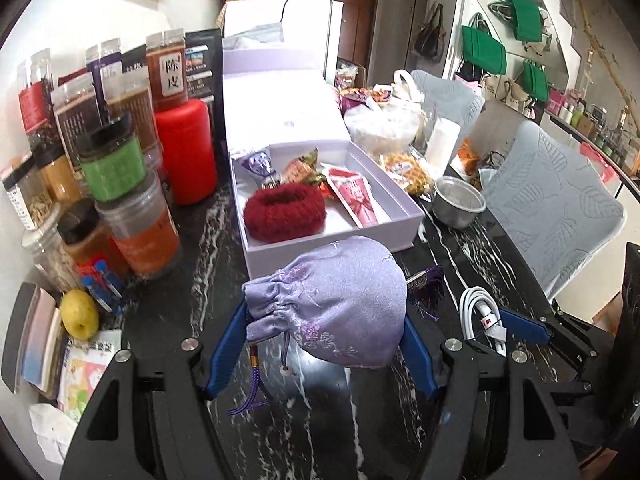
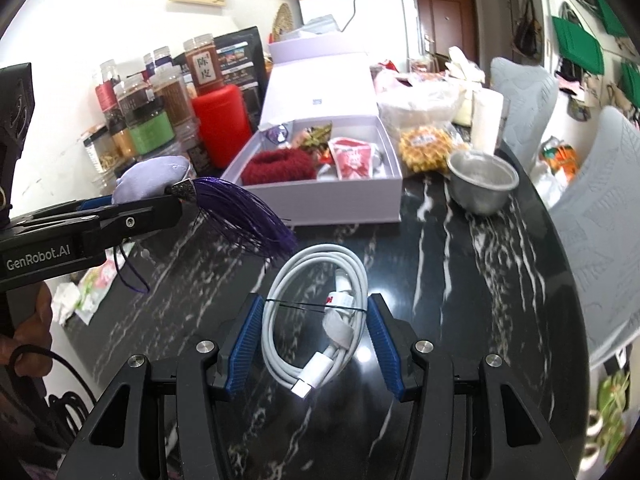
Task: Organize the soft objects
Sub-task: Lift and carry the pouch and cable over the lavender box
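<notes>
My left gripper (image 1: 325, 322) is shut on a lilac drawstring pouch (image 1: 332, 300) and holds it above the dark marble table (image 1: 224, 248), just short of the open lilac box (image 1: 332, 236). In the box lie a red knitted scrunchie (image 1: 285, 210), a red packet (image 1: 354, 196) and small wrapped items. The pouch also shows in the right wrist view (image 2: 154, 178), with a purple tassel (image 2: 244, 212) beside it. My right gripper (image 2: 316, 308) is open around a coiled white cable (image 2: 316, 312) that lies on the table.
Spice jars (image 1: 116, 168) and a red canister (image 1: 186, 152) stand at the left. A steel bowl (image 2: 482, 180), snack bags (image 2: 424, 148) and a paper roll (image 2: 486, 120) lie beyond the box. Grey chairs (image 1: 556, 208) stand at the right. A yellow fruit (image 1: 79, 314) lies near left.
</notes>
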{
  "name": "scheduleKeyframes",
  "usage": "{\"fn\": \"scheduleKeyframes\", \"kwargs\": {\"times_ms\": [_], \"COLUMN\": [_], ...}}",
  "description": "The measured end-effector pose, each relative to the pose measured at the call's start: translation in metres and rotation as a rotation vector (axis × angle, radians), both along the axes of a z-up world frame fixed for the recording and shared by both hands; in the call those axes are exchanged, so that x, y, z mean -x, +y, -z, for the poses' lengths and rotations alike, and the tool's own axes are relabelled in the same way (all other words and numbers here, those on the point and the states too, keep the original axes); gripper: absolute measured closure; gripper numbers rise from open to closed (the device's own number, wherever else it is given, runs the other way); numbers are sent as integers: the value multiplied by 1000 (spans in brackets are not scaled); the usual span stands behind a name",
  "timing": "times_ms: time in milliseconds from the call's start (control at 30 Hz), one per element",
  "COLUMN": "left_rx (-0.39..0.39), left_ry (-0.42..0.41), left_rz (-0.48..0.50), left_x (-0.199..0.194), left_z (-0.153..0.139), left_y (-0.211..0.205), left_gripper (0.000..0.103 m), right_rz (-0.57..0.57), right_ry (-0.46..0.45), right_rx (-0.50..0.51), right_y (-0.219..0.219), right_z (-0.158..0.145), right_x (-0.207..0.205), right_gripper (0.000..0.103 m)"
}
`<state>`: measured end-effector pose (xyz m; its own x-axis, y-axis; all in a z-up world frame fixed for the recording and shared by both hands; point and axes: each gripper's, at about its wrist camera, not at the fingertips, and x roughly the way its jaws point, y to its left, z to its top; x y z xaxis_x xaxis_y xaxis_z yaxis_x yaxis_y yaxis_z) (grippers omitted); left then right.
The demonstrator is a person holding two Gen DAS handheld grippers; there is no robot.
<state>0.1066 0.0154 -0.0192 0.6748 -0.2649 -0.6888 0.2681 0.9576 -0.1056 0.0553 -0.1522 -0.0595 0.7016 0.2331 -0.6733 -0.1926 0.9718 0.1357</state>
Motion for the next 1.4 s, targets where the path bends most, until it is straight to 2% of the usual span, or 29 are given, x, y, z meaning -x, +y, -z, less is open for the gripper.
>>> {"fn": "scheduleKeyframes", "kwargs": {"times_ms": [800,1100,1400], "left_rx": [38,32,26], "left_ry": [-195,-226,-258], "left_rz": [-12,-6,15], "left_x": [-36,-62,-91], "left_z": [-66,-81,-88], "left_y": [1,-2,-10], "left_gripper": [33,33,33], "right_rz": [-74,-77,-70], "right_ry": [-157,-214,-241], "right_rx": [66,72,68], "right_y": [6,2,0], "right_z": [-71,-96,-107], "right_x": [-50,-78,-111], "right_gripper": [50,50,50]}}
